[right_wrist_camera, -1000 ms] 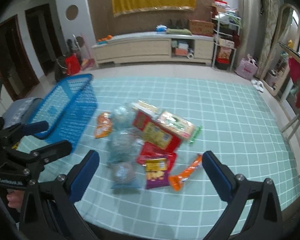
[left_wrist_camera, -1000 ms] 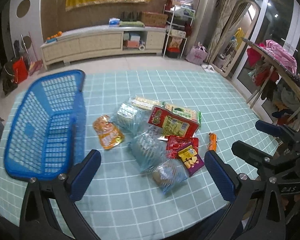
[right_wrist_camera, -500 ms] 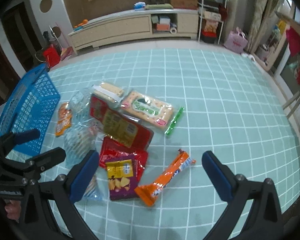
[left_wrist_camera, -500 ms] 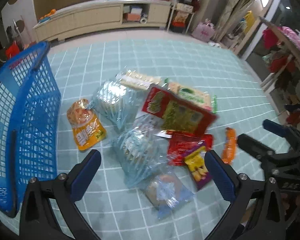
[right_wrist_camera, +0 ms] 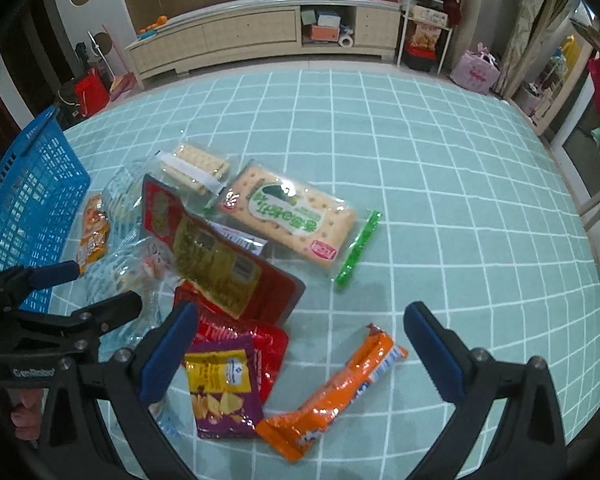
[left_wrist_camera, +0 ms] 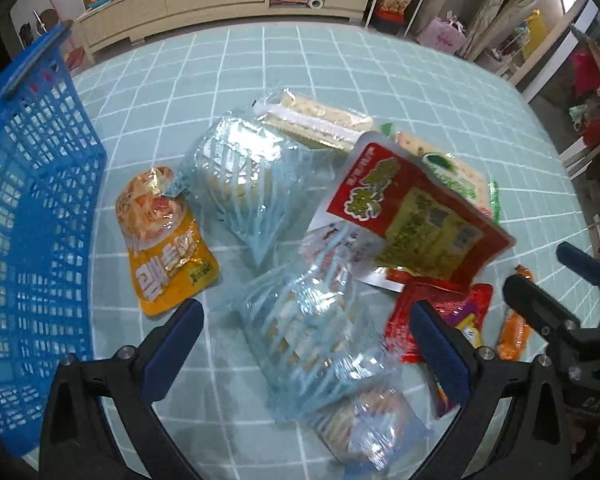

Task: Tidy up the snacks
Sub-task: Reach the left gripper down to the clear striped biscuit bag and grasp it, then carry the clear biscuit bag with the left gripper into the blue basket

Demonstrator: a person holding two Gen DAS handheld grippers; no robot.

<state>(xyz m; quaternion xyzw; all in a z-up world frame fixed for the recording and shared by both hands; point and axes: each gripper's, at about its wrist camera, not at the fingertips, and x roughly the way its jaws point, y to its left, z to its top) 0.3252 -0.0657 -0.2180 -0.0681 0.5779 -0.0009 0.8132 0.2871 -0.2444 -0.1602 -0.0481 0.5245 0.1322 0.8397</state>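
A heap of snack packets lies on the teal checked tablecloth (right_wrist_camera: 460, 200). My left gripper (left_wrist_camera: 304, 312) hovers over a clear blue-striped biscuit packet (left_wrist_camera: 308, 344). Its jaws are closing, with the packet below the gap and the pads not touching it. Around it lie an orange pouch (left_wrist_camera: 164, 240), a second striped packet (left_wrist_camera: 248, 184) and a red bag (left_wrist_camera: 412, 216). My right gripper (right_wrist_camera: 300, 312) is open above an orange bar (right_wrist_camera: 336, 396) and a purple chips packet (right_wrist_camera: 224, 388). The blue basket (left_wrist_camera: 32, 220) stands left of the heap.
A green-labelled cracker pack (right_wrist_camera: 288, 212) and a green stick (right_wrist_camera: 358, 252) lie beyond the right gripper. The left gripper (right_wrist_camera: 60, 292) shows at the left of the right wrist view. Bare cloth stretches to the right and far side. Beyond the table stand a low cabinet and shelves.
Both grippers have sunk toward the snack heap and tilted further down, so the packets fill more of each view. Nothing has been taken hold of.
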